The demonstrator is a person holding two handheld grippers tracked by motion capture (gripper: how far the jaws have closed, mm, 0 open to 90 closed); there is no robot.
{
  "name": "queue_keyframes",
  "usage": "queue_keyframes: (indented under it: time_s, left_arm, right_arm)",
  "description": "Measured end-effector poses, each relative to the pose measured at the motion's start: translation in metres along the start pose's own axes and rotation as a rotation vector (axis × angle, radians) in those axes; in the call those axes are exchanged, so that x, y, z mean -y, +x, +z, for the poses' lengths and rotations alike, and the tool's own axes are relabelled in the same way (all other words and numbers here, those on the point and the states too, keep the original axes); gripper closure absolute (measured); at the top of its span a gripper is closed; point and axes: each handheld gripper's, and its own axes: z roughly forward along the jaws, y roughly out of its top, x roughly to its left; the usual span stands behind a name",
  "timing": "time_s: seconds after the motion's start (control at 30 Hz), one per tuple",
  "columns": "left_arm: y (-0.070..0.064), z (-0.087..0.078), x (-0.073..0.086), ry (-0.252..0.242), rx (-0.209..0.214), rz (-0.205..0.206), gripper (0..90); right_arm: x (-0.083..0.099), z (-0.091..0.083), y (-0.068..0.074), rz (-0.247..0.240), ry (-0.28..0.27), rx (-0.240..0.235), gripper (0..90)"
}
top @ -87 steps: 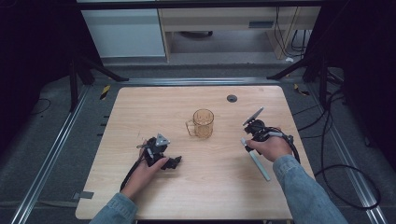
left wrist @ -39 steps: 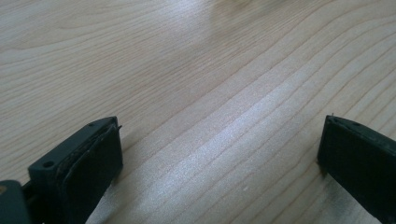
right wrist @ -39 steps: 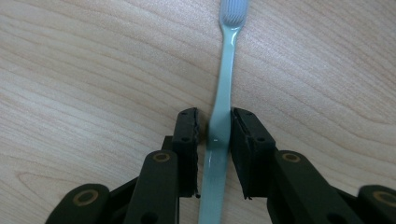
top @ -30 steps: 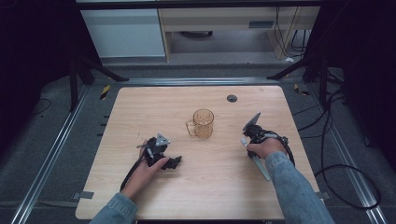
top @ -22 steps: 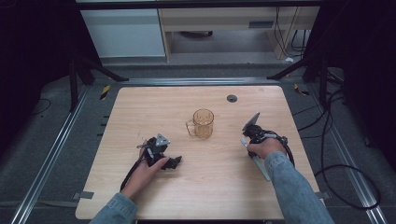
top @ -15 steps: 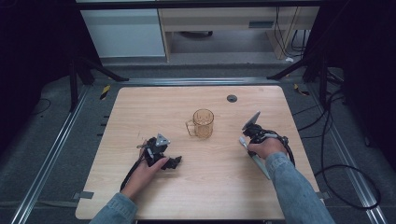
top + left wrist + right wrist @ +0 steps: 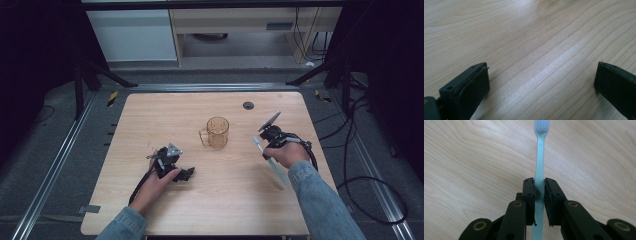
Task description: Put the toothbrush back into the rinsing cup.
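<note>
**Right gripper clamped on toothbrush; left gripper wide open on bare table**

The right hand (image 7: 286, 153) sits at the right side of the wooden table (image 7: 150, 107), forearm in a denim sleeve (image 7: 320, 202) entering from the bottom right. The right gripper (image 7: 539, 188) has its jaws closed onto the handle of a pale blue toothbrush (image 7: 539, 165), gripping it partway along the shaft; the bristled head points away from the jaws, over the table surface. In the high view the toothbrush (image 7: 272, 165) runs diagonally beneath the hand, its handle end extending toward the person.

The left hand (image 7: 157, 180) rests low on the table at the left, wrist flat, holding the left gripper (image 7: 541, 80). Its jaws stand far apart with only wood grain between them, holding nothing.

A clear amber mug (image 7: 217, 132) stands upright near the table centre, between the two grippers and apart from both, handle toward the left
</note>
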Motion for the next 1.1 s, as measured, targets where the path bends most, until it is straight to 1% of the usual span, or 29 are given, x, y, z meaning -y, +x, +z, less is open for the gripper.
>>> queue_keyframes:
  time_s: [0.03, 0.07, 0.1, 0.2, 0.27, 0.3, 0.33, 0.37, 0.4, 0.43, 0.47, 0.5, 0.53, 0.6, 0.67, 0.7, 0.8, 0.93, 1.1]
  left_arm:
    - [0.0, 0.0, 0.0, 0.0, 0.0, 0.0, 0.0]
    - [0.0, 0.0, 0.0, 0.001, 0.0, 0.0, 0.0]
    - [0.0, 0.0, 0.0, 0.0, 0.0, 0.0, 0.0]
    - [0.0, 0.0, 0.0, 0.0, 0.0, 0.0, 0.0]
    - [0.0, 0.0, 0.0, 0.0, 0.0, 0.0, 0.0]
    - [0.0, 0.0, 0.0, 0.0, 0.0, 0.0, 0.0]
    - [0.0, 0.0, 0.0, 0.0, 0.0, 0.0, 0.0]
    - [0.0, 0.0, 0.0, 0.0, 0.0, 0.0, 0.0]
    - [0.0, 0.0, 0.0, 0.001, 0.0, 0.001, 0.0]
    - [0.0, 0.0, 0.0, 0.0, 0.0, 0.001, 0.0]
    - [0.0, 0.0, 0.0, 0.0, 0.0, 0.001, 0.0]
    - [0.0, 0.0, 0.0, 0.0, 0.0, 0.001, 0.0]
    - [0.0, 0.0, 0.0, 0.0, 0.0, 0.001, 0.0]
    - [0.0, 0.0, 0.0, 0.001, 0.0, 0.001, 0.0]
    - [0.0, 0.0, 0.0, 0.0, 0.0, 0.001, 0.0]
    - [0.0, 0.0, 0.0, 0.0, 0.0, 0.001, 0.0]
    - [0.0, 0.0, 0.0, 0.002, 0.001, 0.001, 0.0]
    - [0.0, 0.0, 0.0, 0.002, 0.0, 0.0, 0.0]
    - [0.0, 0.0, 0.0, 0.002, 0.001, 0.0, 0.0]
  right_arm:
    - [0.0, 0.0, 0.0, 0.0, 0.0, 0.0, 79.2]
    - [-0.001, -0.002, 0.002, -0.002, -0.011, -0.001, 79.2]
    - [-0.003, -0.009, 0.007, -0.019, -0.034, -0.012, 79.2]
    - [-0.005, -0.014, 0.014, -0.045, -0.062, -0.017, 79.2]
    - [-0.006, -0.015, 0.017, -0.048, -0.065, -0.021, 79.3]
    - [-0.007, -0.018, 0.023, -0.072, -0.082, -0.024, 79.3]
    - [-0.007, -0.018, 0.023, -0.072, -0.082, -0.024, 79.3]
    - [-0.007, -0.018, 0.024, -0.085, -0.091, -0.025, 79.2]
    - [-0.008, -0.02, 0.03, -0.097, -0.1, -0.029, 79.2]
    - [-0.008, -0.02, 0.032, -0.109, -0.105, -0.028, 79.3]
    - [-0.008, -0.02, 0.032, -0.109, -0.105, -0.028, 79.3]
    - [-0.009, -0.021, 0.036, -0.126, -0.113, -0.032, 79.3]
    - [-0.009, -0.021, 0.036, -0.126, -0.113, -0.032, 79.3]
    - [-0.008, -0.024, 0.046, -0.156, -0.13, -0.043, 79.3]
    - [-0.008, -0.024, 0.049, -0.161, -0.133, -0.047, 79.3]
    - [-0.009, -0.026, 0.056, -0.178, -0.148, -0.058, 79.3]
    - [-0.011, -0.028, 0.067, -0.201, -0.164, -0.072, 79.3]
    - [-0.015, -0.028, 0.081, -0.222, -0.182, -0.094, 79.3]
    - [-0.019, -0.026, 0.092, -0.244, -0.213, -0.12, 79.2]
